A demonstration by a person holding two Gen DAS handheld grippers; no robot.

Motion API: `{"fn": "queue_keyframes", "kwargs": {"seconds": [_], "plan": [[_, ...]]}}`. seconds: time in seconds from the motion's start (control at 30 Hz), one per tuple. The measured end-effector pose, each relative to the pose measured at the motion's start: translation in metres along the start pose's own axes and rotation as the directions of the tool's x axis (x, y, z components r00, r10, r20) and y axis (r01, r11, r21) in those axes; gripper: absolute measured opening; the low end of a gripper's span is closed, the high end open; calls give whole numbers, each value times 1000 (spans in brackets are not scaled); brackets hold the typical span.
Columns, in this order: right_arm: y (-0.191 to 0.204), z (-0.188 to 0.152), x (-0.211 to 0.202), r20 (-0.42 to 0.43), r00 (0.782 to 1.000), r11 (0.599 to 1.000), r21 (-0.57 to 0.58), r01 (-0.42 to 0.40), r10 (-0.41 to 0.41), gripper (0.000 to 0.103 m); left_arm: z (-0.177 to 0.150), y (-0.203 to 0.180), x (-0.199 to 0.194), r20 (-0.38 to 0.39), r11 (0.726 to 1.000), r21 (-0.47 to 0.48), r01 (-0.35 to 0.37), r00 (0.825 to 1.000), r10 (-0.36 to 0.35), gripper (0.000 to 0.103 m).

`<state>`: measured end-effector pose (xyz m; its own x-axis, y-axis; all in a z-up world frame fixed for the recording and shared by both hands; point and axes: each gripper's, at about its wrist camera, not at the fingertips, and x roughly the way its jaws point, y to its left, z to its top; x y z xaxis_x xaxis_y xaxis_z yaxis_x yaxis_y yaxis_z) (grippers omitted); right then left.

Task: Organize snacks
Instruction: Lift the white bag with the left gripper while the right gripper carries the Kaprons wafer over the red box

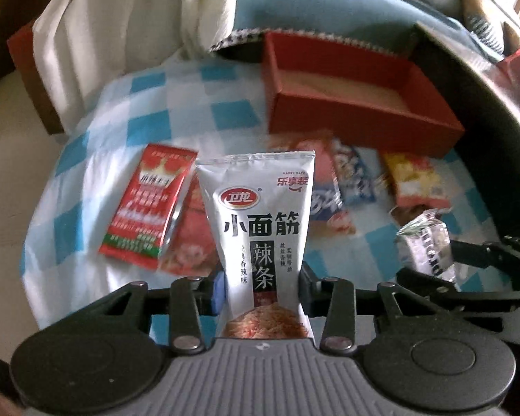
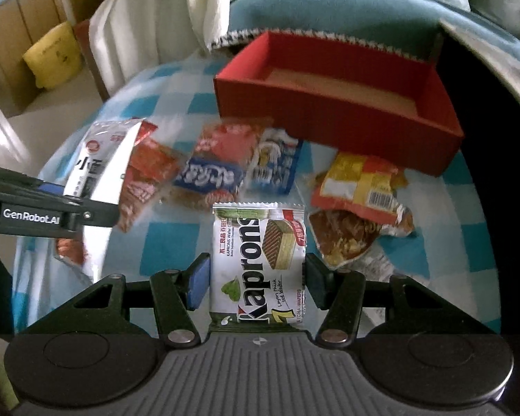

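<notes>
Both fisheye views are lit by soft daylight that looks to come from the far right, where a window-ish patch blows out white, and the corners fall off into dark vignette with straight edges bending hard near the rim. The glossy white spicy-strip packet [image 1: 260, 228] and the white-and-green Kaprons wafer packet [image 2: 260, 263] are pretty sharp up close, but the loose wrappers behind them are smeared with motion blur. Foil glare flares on the silvery wrapper [image 1: 426, 246] at right, and the red cardboard box [image 2: 329, 118] throws a soft shadow on the blue-and-white checked cloth [image 2: 176, 104].
</notes>
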<state>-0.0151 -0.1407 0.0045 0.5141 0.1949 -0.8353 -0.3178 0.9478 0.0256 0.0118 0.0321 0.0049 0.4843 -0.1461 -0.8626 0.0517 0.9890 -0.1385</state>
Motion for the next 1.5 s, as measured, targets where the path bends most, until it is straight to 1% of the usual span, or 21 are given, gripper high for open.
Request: {"fn": "queue_keyframes", "kwargs": {"seconds": [0.37,0.47,0.73,0.97,1.2,1.33,1.5], "plan": [[-20,25,-14,68,997,997,65,34,-38,64,32,-5,0,55,1000,-4,23,998,-23,35],[-26,33,-16,85,995,996,74,44,-50,64,42,-12,-1,74,1000,19,22,997,-24,35],[-46,64,-15,140,987,992,102,68,-82,64,81,-34,6,126,997,68,36,991,-45,35],[-69,95,-9,179,979,988,132,75,-98,64,111,-42,20,139,997,78,30,989,-41,35],[-82,118,3,198,974,987,137,87,-114,64,135,-47,33,156,996,84,9,987,-22,35],[-90,129,11,196,972,985,141,99,-126,64,148,-51,40,170,996,89,-8,985,-7,35],[-98,141,22,193,972,983,148,110,-137,64,161,-53,51,168,996,91,-14,986,-2,35]]}}
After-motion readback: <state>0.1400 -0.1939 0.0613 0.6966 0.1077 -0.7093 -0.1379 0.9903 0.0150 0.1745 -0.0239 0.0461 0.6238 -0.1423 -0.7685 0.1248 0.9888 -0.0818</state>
